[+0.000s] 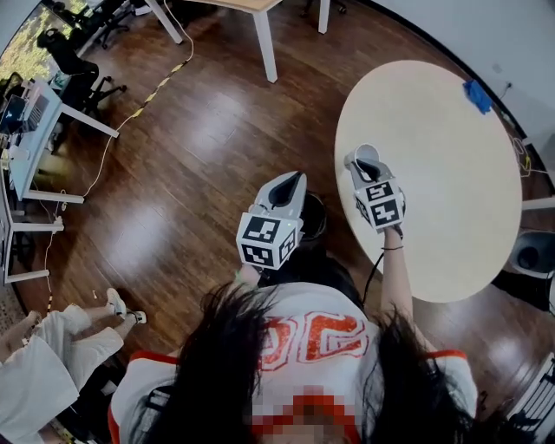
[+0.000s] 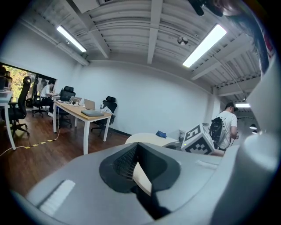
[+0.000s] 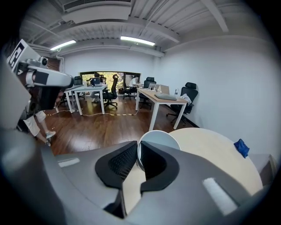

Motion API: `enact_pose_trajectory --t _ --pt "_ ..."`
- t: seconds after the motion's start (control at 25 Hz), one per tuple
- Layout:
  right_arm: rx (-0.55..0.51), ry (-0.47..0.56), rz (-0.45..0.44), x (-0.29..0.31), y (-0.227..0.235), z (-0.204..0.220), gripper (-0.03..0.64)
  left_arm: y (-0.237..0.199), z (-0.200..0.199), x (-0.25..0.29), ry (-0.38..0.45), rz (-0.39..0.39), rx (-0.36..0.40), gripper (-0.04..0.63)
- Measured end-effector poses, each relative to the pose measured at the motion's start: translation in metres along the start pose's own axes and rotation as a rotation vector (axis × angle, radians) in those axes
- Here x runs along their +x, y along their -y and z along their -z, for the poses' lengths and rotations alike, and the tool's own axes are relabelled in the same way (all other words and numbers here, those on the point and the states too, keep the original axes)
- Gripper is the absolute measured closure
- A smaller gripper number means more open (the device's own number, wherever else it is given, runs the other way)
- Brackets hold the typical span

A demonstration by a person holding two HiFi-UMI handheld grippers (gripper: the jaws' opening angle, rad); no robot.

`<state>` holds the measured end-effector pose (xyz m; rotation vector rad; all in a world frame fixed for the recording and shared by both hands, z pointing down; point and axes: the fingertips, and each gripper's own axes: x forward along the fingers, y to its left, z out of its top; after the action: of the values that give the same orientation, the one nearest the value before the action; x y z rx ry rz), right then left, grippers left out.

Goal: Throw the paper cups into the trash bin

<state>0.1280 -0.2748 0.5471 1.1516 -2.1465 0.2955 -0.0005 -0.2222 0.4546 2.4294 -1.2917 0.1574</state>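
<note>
My right gripper (image 1: 368, 165) hangs over the near left edge of the round beige table (image 1: 451, 191), shut on the rim of a white paper cup (image 1: 364, 154). In the right gripper view the cup's round mouth (image 3: 160, 138) sticks up between the dark pads of that gripper (image 3: 138, 149). My left gripper (image 1: 290, 182) is held over the floor to the left of the table, its jaws together with nothing between them (image 2: 137, 147). A dark round trash bin (image 1: 314, 217) stands on the floor just beneath it, partly hidden by the gripper.
A blue cloth (image 1: 477, 94) lies at the table's far edge. White desks (image 1: 260, 26) and office chairs (image 1: 78, 65) stand at the back and left. A person's legs in white trousers (image 1: 52, 347) are at lower left. A person with a backpack (image 2: 224, 127) stands beyond the table.
</note>
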Motion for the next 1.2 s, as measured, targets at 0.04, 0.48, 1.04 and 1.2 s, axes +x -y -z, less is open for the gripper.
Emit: enact_pose_trajectory --t 0.04,0.48,1.04,1.2 --pt "0.004 0.002 -0.006 -0.002 -0.01 -0.001 0.586 -0.002 0.0 -0.003 0.004 -0.005 0.004 0.595" --pt "0.087 0.001 -0.08 -0.009 -0.114 0.008 0.586 -0.04 0.007 -0.045 0.002 -0.028 -0.026 0.595" --pt "0.153 -0.079 -0.111 -0.001 -0.182 0.062 0.586 -0.047 0.026 -0.058 -0.044 0.017 -0.015 0.595" --pt "0.2 -0.119 -0.147 0.013 -0.191 0.088 0.588 -0.038 0.037 -0.053 -0.053 0.029 0.002 0.595"
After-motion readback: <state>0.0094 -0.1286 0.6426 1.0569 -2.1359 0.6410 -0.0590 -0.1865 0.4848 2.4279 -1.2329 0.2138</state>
